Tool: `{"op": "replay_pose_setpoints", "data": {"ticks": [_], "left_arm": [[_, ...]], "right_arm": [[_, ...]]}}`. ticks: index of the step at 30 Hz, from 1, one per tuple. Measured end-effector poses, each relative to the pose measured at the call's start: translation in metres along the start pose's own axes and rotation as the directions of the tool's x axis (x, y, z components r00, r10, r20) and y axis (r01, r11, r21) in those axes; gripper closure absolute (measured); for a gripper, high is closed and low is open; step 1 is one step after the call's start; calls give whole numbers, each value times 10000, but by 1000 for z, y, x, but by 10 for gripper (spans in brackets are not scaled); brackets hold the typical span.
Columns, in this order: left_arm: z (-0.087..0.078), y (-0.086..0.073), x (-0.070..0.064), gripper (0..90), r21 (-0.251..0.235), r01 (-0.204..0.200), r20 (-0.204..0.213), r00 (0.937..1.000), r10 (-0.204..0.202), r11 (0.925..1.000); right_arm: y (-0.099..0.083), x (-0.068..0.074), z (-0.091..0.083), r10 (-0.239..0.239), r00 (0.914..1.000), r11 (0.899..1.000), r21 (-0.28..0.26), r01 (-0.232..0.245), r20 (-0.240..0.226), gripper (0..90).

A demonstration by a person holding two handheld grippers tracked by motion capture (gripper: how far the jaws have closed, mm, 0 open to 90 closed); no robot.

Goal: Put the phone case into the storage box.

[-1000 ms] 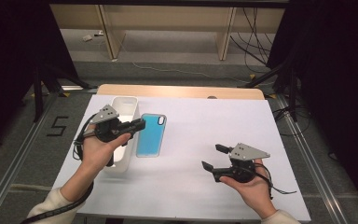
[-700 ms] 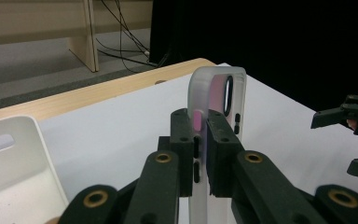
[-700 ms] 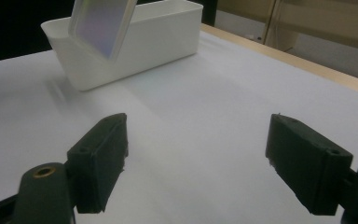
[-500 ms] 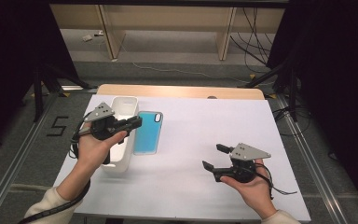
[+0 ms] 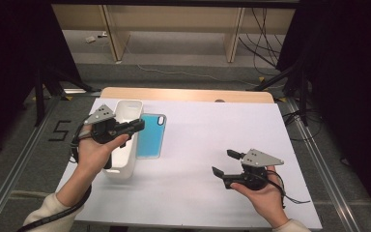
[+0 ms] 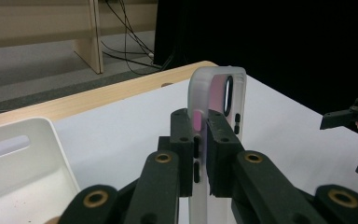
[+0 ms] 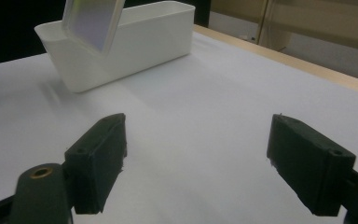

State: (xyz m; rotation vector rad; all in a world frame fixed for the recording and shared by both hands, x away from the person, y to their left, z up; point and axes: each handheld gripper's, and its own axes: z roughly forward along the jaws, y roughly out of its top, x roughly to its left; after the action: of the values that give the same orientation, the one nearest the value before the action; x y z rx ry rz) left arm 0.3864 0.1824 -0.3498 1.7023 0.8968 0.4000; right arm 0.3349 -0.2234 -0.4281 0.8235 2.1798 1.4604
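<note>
My left tool (image 5: pixel 137 125) is clamped on the phone case (image 5: pixel 151 136), holding it lifted just beside the white bin (image 5: pixel 125 145) on the counter (image 5: pixel 212 130). My right tool (image 5: pixel 224 164) sits wide open, holding nothing, well apart.

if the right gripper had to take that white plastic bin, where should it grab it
Probably on the white plastic bin's long side wall facing the open right gripper, coming down from above: the rim is thin, straight and open-topped, so one jaw drops inside. Mind the blue phone case held by the left gripper.
</note>
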Motion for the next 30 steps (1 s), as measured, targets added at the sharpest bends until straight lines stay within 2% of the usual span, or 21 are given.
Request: {"op": "replay_pose_setpoints", "data": {"ticks": [1,3,8,9,10,20,23,24,26,30], "left_arm": [[0,0,0,825,17,-5,-16,10000,5,10000],[-1,1,1,825,-2,-2,-41,10000,2,10000],[-3,2,3,825,-46,-70,-163,9998,69,10000],[-4,2,4,825,-38,-63,-159,9999,63,10000],[-4,2,4,825,-46,-53,-156,9999,52,10000],[-9,5,10,825,-147,-94,-260,9996,90,9998],[-11,6,12,825,-218,-95,-291,9995,88,9997],[-13,7,13,825,-240,-73,-324,9995,65,9997],[-15,8,16,825,-307,-51,-328,9995,41,9995],[-17,10,19,825,-372,-28,-392,9992,14,9993]], "right_arm": [[1,1,-3,151,9999,9992,366,-151,-16,211],[0,0,-3,-12,10000,9998,194,10,94,210],[-1,0,-2,99,9999,10000,7,-99,-39,210],[-1,1,-3,162,9999,9998,145,-161,-30,209],[-2,0,-2,82,10000,10000,16,-82,49,209],[-3,-1,-3,102,9999,9999,19,-102,88,206],[-3,0,-5,230,9997,9996,186,-231,92,206],[-3,-1,-4,113,9999,9999,73,-114,123,206],[-3,-1,-6,145,9996,9997,217,-150,235,206],[-3,-1,-5,142,9998,9999,85,-143,125,206]]}}
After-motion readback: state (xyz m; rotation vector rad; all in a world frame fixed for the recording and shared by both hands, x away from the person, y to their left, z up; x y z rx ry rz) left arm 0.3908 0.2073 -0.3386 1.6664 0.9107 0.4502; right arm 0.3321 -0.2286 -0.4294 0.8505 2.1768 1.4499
